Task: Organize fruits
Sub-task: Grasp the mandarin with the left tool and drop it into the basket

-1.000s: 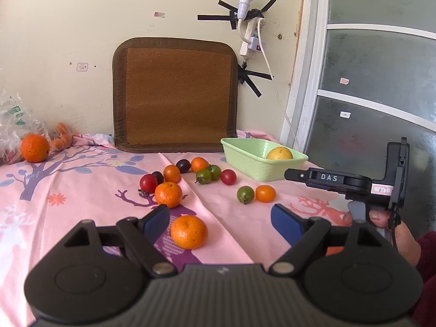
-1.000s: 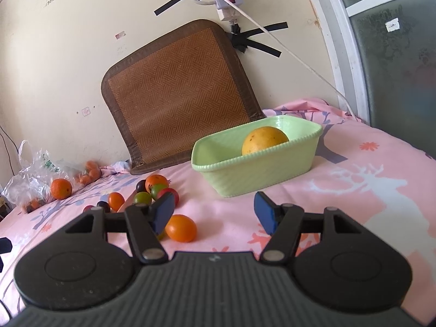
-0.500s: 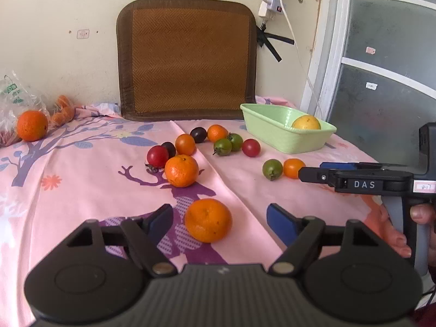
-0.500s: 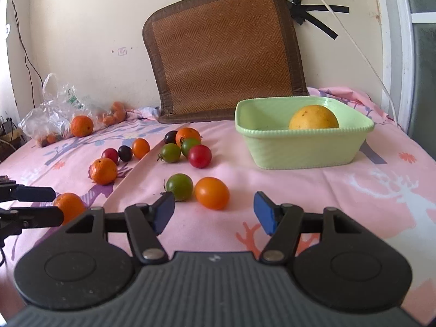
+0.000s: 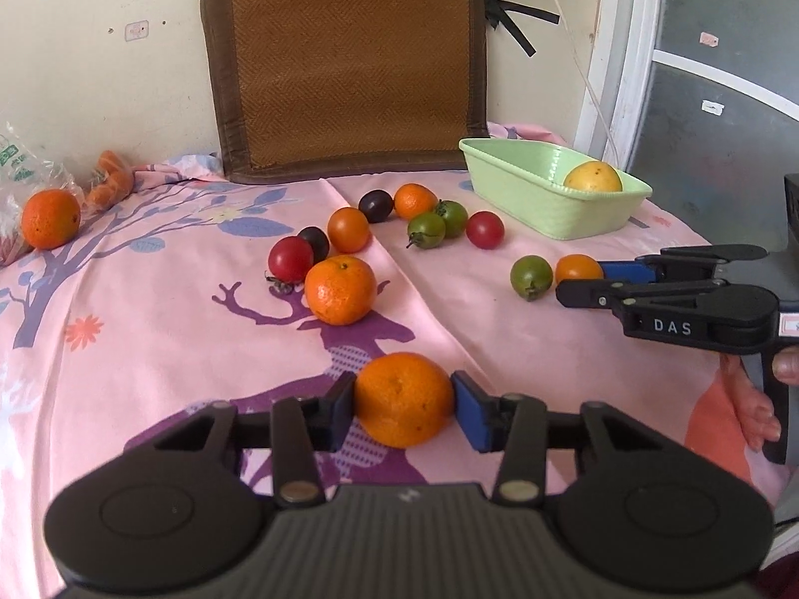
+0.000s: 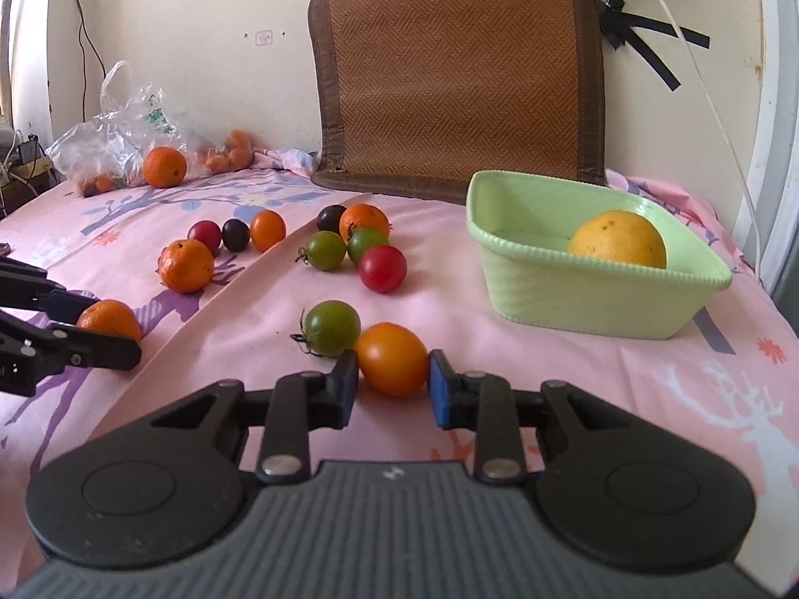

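Left gripper: it squeezed a mandarin from both sides. Both blue pads touched the peel.
Mandarin: it sat on the pink cloth, close to the camera, between the two pads.
Right gripper: its pads sat on each side of an orange tomato. They looked to touch it on both sides, so it was gripping the tomato.
Orange tomato: it lay on the cloth, touching a green tomato on its left.
Bowl: it was light green and stood at the right. One yellow fruit lay inside it.
Other fruit: one more mandarin and small red, dark, green and orange tomatoes lay loose in the middle of the cloth.
Far left: an orange lay beside a plastic bag.
Wall: a brown mat leaned on it, behind the fruit.
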`<action>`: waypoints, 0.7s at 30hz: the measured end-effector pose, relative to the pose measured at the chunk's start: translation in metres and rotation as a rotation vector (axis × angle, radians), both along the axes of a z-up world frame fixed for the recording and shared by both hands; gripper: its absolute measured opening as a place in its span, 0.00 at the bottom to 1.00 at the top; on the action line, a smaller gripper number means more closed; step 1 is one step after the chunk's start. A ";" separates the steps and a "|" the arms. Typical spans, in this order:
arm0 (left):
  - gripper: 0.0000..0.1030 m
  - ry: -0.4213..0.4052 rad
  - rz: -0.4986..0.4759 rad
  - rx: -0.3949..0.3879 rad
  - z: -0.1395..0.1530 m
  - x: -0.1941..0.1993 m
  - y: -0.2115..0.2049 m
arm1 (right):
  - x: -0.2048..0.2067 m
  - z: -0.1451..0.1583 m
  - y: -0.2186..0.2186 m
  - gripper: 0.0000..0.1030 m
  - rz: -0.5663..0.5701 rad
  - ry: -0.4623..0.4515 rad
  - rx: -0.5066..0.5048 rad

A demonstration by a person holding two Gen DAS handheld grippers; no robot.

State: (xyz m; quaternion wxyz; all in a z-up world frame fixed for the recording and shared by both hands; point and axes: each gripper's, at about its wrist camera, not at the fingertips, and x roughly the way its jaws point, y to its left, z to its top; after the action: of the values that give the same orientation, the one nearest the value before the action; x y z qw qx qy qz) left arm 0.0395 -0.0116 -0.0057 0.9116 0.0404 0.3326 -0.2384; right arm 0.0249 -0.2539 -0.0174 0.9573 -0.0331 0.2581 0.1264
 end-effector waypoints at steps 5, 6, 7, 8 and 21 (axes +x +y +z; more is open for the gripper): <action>0.40 0.012 -0.059 -0.091 0.022 0.012 -0.011 | -0.014 0.011 -0.016 0.31 -0.037 -0.102 0.041; 0.40 0.008 -0.073 -0.101 0.028 0.018 -0.017 | -0.014 0.016 -0.020 0.31 -0.051 -0.129 0.051; 0.40 0.004 -0.087 -0.111 0.036 0.026 -0.027 | -0.013 0.020 -0.025 0.31 -0.067 -0.156 0.060; 0.40 0.002 -0.098 -0.119 0.042 0.034 -0.036 | -0.011 0.024 -0.030 0.31 -0.082 -0.177 0.067; 0.40 0.101 -0.174 -0.191 0.049 0.163 -0.167 | 0.039 0.022 -0.052 0.32 -0.178 -0.232 -0.018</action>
State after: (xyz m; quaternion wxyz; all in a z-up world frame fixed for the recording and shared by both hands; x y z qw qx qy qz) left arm 0.2029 -0.1784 0.0431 0.8692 -0.0299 0.3489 -0.3489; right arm 0.0637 -0.3057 0.0048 0.9877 -0.0329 0.1488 0.0338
